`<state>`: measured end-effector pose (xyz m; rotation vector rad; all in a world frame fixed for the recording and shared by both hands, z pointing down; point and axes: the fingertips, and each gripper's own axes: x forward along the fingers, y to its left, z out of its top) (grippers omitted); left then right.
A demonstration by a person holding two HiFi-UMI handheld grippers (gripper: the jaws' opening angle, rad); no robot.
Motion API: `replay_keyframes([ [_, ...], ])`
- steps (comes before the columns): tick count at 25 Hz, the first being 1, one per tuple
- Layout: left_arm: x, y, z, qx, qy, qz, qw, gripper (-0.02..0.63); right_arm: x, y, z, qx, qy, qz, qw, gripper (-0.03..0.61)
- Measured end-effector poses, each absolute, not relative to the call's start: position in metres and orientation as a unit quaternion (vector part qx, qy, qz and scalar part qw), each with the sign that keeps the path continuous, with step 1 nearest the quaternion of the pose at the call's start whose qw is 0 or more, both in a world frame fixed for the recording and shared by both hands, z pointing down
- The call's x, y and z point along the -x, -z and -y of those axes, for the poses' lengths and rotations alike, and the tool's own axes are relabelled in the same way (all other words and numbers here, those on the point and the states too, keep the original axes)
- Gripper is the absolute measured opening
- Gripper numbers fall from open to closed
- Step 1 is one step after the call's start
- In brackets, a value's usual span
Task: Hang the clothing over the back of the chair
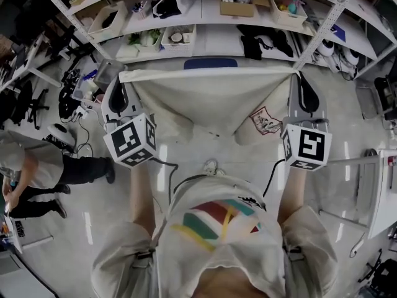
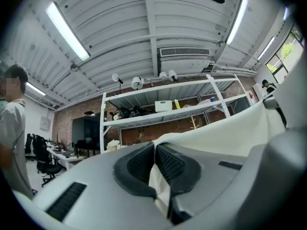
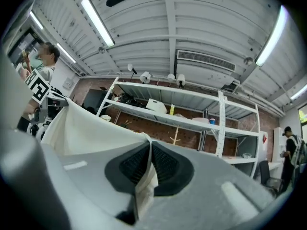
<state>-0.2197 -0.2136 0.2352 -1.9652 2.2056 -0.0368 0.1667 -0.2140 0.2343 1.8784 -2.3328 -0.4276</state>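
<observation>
A cream garment [image 1: 205,101] with a small print near its right side hangs stretched between my two grippers, its top edge pulled straight. My left gripper [image 1: 119,82] is shut on the left corner and my right gripper [image 1: 299,79] on the right corner. Just beyond the top edge shows the blue back of the chair [image 1: 211,63]; the cloth hides the rest of the chair. In the left gripper view the left gripper [image 2: 155,148] pinches a fold of the garment [image 2: 230,135]. The right gripper [image 3: 150,148] likewise clamps the garment [image 3: 81,133] in the right gripper view. Both point about level.
A white shelving rack [image 1: 205,17] with bins, a cardboard box [image 1: 237,6] and dark items stands right behind the chair. A person [image 1: 37,166] stands at the left near office chairs [image 1: 28,101]. A white table frame [image 1: 372,185] is at the right.
</observation>
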Motion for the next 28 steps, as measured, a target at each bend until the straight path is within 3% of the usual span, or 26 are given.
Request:
replay_keyframes([
  [15, 0.237, -0.084, 0.252, 0.66, -0.039, -0.717, 0.221, 0.014, -0.146, -0.07, 0.261, -0.609, 0.283, 0.741, -0.014, 0.012],
  [28, 0.24, -0.117, 0.31, 0.665, 0.008, -0.72, 0.201, 0.014, -0.141, -0.115, 0.326, -0.625, 0.263, 0.733, 0.056, 0.012],
])
